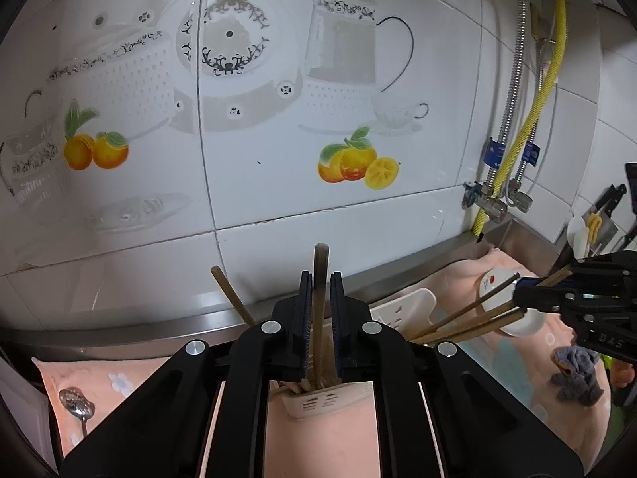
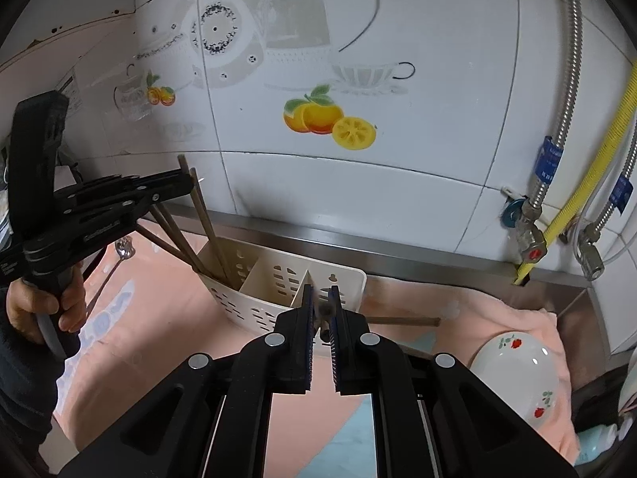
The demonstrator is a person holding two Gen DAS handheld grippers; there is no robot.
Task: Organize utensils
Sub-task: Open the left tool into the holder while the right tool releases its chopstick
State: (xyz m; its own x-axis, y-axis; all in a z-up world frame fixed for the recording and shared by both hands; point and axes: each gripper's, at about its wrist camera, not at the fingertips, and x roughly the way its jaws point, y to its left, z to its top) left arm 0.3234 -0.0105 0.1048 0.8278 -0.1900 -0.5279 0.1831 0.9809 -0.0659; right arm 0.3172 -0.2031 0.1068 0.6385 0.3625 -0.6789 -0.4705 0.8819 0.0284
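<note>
A pink towel covers the table, and a white utensil holder stands on it. The left claw, above the holder's left compartment, grips a brown chopstick standing in it. The right claw, near the holder's front, is narrow around a bundle of chopsticks. Right of the holder lies a flowered bowl; left lies a spoon.

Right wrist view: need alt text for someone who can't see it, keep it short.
The right tongs are closed on a bundle of wooden chopsticks just in front of a white slotted utensil holder lying on a pink cloth. At left, the left tongs grip chopsticks standing in the holder's left compartment; a floral bowl lies at right.
</note>
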